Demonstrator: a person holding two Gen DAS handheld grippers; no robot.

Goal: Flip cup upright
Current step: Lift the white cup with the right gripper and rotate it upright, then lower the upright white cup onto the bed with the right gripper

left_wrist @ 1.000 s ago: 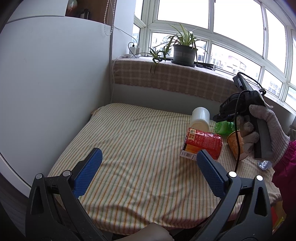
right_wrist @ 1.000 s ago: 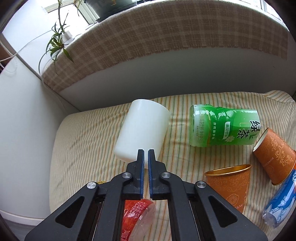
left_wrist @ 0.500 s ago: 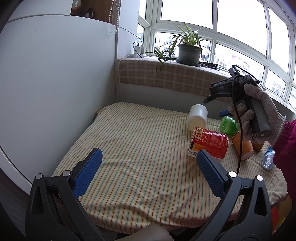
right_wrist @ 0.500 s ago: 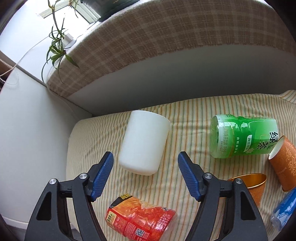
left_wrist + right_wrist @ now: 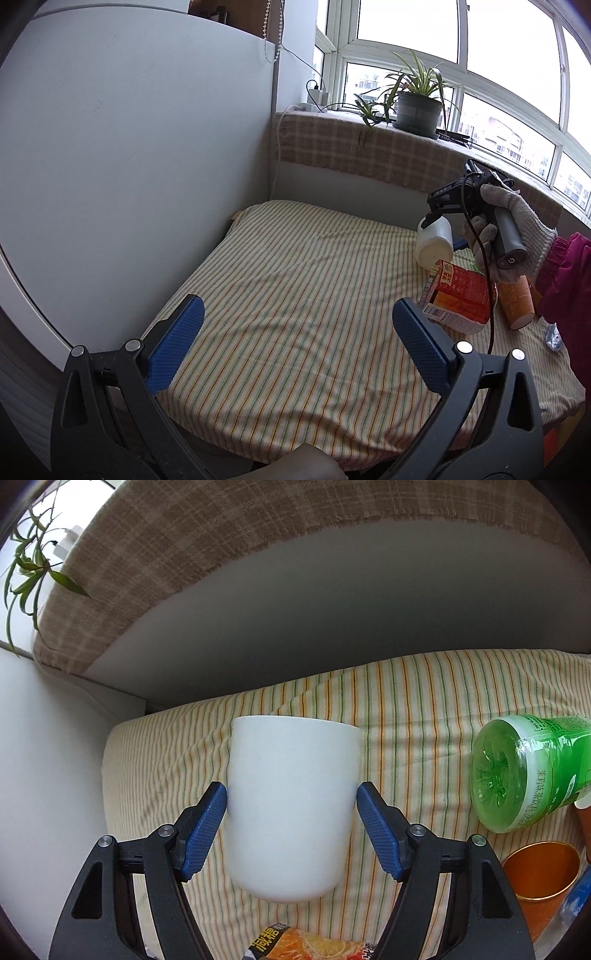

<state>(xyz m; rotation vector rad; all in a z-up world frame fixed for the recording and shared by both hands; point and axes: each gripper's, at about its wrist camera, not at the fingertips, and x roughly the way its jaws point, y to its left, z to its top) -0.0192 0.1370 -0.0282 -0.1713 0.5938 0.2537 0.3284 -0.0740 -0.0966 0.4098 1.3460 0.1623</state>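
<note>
Left gripper (image 5: 295, 347): hung with its blue pads spread wide over the near, bare part of the striped cloth (image 5: 295, 295), holding nothing, well apart from the clutter at the right.

White cup (image 5: 291, 805): lay on its side on the cloth toward the far right of the table, its wider end pointing at the far wall and its narrower, rounded end pointing back toward the right wrist camera. Plain, smooth, matte white, no handle in view, slightly tapered. It lay between the blue pads.

Right gripper (image 5: 291, 812): straddled the cup's mid-body with its jaws apart; the left pad seemed to touch the wall and the right pad stood just beside it. Whether any pressure was on could not be told.

Risk, slip: the wall looked smooth and tapered, so a squeeze probably could push the cup out toward its narrower end.

Risk, roll: lying on soft cloth, the round body could roll off if one pad met it first.

Risk, neighbours: the red snack pack (image 5: 458, 295) lay just beside the near end, the green bottle (image 5: 532, 771) to the right, an orange paper cup (image 5: 539, 878) near right. A wide swing while turning could knock them.
</note>
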